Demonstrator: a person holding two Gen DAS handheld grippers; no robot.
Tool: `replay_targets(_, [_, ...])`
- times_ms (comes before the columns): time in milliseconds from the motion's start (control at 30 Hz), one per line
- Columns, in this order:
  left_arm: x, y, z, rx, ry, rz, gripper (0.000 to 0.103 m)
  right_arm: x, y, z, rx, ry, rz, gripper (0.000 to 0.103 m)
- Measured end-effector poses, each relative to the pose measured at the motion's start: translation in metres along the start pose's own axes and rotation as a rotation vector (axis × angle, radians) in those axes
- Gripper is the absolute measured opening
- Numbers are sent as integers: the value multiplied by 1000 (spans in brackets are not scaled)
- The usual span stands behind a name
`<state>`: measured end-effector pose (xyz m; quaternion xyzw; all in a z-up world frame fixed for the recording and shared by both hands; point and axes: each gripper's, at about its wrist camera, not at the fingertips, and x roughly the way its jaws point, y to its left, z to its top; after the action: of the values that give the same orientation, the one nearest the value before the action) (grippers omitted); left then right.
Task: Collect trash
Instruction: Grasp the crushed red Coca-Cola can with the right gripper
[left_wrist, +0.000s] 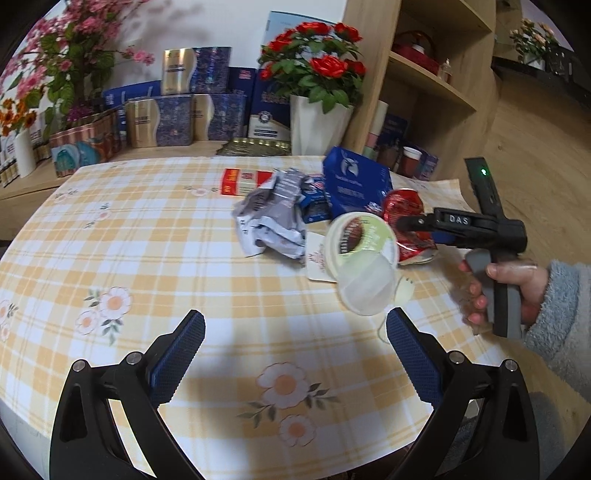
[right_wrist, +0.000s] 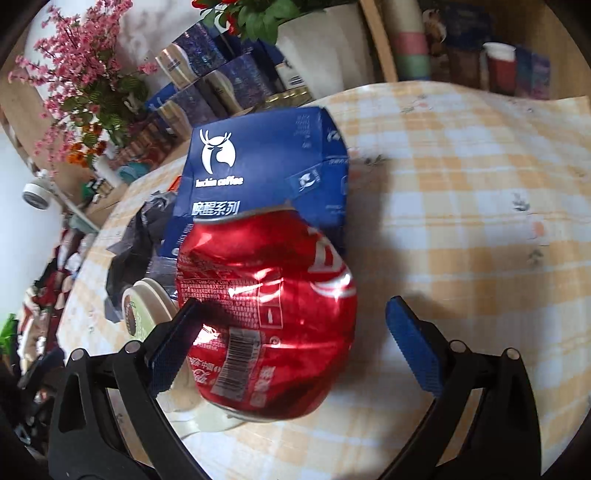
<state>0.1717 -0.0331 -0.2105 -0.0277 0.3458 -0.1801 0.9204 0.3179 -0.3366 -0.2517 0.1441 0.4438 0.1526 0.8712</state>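
Observation:
A pile of trash lies on the checked tablecloth (left_wrist: 166, 236): a crushed red can (left_wrist: 404, 206), a blue coffee box (left_wrist: 354, 181), crumpled silver wrappers (left_wrist: 277, 218), a red and white packet (left_wrist: 240, 181) and a tipped plastic cup with a green lid (left_wrist: 360, 258). My left gripper (left_wrist: 295, 350) is open and empty above the near table. My right gripper (right_wrist: 291, 343) is open, its fingers either side of the crushed can (right_wrist: 266, 306), the left pad (right_wrist: 173, 343) close against it. The blue box (right_wrist: 266, 166) lies just behind the can. The right gripper also shows in the left wrist view (left_wrist: 410, 225).
Gift boxes (left_wrist: 177, 118), a white vase of red roses (left_wrist: 317, 125) and pink flowers (left_wrist: 62, 55) stand behind the table. A wooden shelf unit (left_wrist: 424, 92) stands at the back right, with paper cups (left_wrist: 410, 160) low down.

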Motion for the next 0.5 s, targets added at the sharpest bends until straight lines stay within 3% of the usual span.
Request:
replay_targets(133, [9,-9,3,12,7,-22,96,4,-1,2,-6,16,42,97])
replay_targets(167, [10,-10,3,12,10,-26,96,5,-1,2,-10,18,52,92])
replay_targets(200, [13,-12,4,9,13,-32,96,5,0,2,-13,21,75,87])
replay_targets(233, [15,-12,4,7,16,-37,96,3,1,3,-15,26,114,75])
replay_targets(300, [18,-15,5,2,22,-45,96,0,4,4,-15,28,111,63])
replay_targets(333, [19,-15,5,-1,25,-48,96,-4,5,4,-13,27,105,49])
replay_targets(367, [19,-16,6,-3,28,-50,96,-8,5,4,-3,22,127,41])
replay_targets(500, [24,-18,7,-16,47,-64,96,-35,7,-1,16,-36,170,25])
